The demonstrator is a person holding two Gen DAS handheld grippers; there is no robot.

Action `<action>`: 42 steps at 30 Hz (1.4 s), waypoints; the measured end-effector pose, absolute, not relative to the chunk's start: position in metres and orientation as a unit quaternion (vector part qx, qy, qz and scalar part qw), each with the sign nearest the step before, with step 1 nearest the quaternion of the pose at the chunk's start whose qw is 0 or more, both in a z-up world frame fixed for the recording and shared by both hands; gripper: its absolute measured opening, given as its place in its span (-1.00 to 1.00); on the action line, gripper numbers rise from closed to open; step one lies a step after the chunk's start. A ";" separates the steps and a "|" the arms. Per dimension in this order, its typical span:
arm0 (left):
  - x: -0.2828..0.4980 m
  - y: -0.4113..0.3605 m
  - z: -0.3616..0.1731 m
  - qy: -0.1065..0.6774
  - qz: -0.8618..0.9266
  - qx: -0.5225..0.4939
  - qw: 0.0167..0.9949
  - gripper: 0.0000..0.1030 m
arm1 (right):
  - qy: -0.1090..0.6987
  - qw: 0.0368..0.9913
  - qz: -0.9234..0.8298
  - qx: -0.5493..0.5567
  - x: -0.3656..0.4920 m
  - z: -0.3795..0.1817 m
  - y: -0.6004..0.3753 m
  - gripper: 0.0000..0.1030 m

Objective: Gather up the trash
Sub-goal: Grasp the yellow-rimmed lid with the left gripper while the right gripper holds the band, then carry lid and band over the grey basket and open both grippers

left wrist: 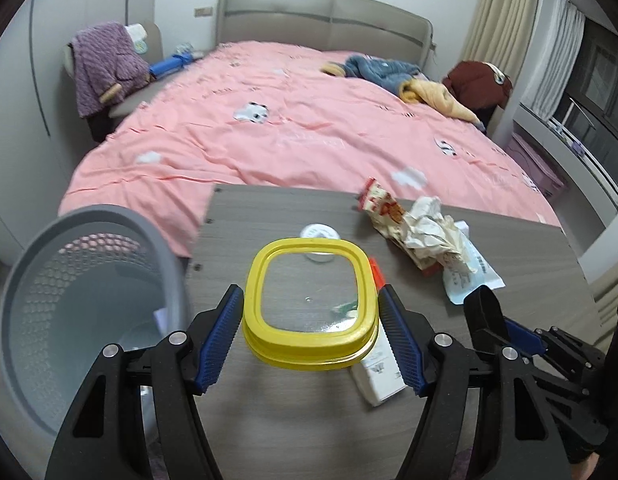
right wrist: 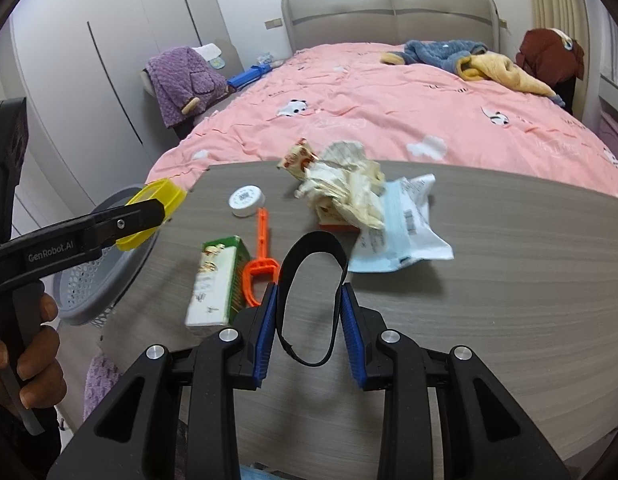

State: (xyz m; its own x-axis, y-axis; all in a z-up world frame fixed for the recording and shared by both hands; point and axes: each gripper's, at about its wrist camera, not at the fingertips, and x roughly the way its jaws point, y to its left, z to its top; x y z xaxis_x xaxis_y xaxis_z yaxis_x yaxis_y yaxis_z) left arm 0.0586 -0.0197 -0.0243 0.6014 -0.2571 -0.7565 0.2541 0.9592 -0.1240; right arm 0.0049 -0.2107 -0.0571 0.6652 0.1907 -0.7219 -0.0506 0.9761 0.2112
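**Trash on the table, 2 pieces already in your grippers**

Trash is spread over the grey wood-grain table point(right wrist: 489, 280) in front of you, and you hold some of it off the surface. Your left gripper point(left wrist: 311, 314) is clamped on a yellow-rimmed container point(left wrist: 309, 304) with a clear bottom, its 2 blue pads pressing the container's left and right sides. In the right wrist view that container point(right wrist: 155, 210) hangs beyond the table's left edge, above the grey mesh basket point(right wrist: 89, 292), and your left hand point(right wrist: 25, 344) is wrapped around the gripper's handle.

Your right gripper point(right wrist: 309, 312) is clenched on a black loop of band point(right wrist: 313, 304), which stands up between the blue pads and bulges above them. From the left wrist view the right gripper point(left wrist: 493, 320) sits low at the right with that black piece at its tip.

Lying on the table:
- a white and green carton point(right wrist: 215, 284), near the left edge
- an orange plastic scoop point(right wrist: 261, 256), just beside the carton
- a small round white tub point(right wrist: 247, 200), farther back
- crumpled paper point(right wrist: 345, 192) piled on a red and white snack wrapper point(right wrist: 299, 158)
- a white and pale blue pouch point(right wrist: 401, 232), touching the crumpled paper on its right

Behind the table lies a bed with a pink cover point(right wrist: 389, 120). The basket point(left wrist: 89, 304) stands on the floor just beside the table's left edge, its rim tilted toward you in the left wrist view.
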 end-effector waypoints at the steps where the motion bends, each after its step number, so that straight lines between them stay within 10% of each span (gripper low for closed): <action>1: 0.056 -0.014 -0.022 0.418 -0.135 -0.001 0.898 0.30 | 0.402 0.909 0.070 0.083 0.006 -0.054 -0.206 -0.40; 42: 0.060 0.200 -0.052 0.407 0.087 -0.039 0.908 0.30 | 0.421 0.863 0.279 -0.026 0.100 -0.044 0.048 -0.15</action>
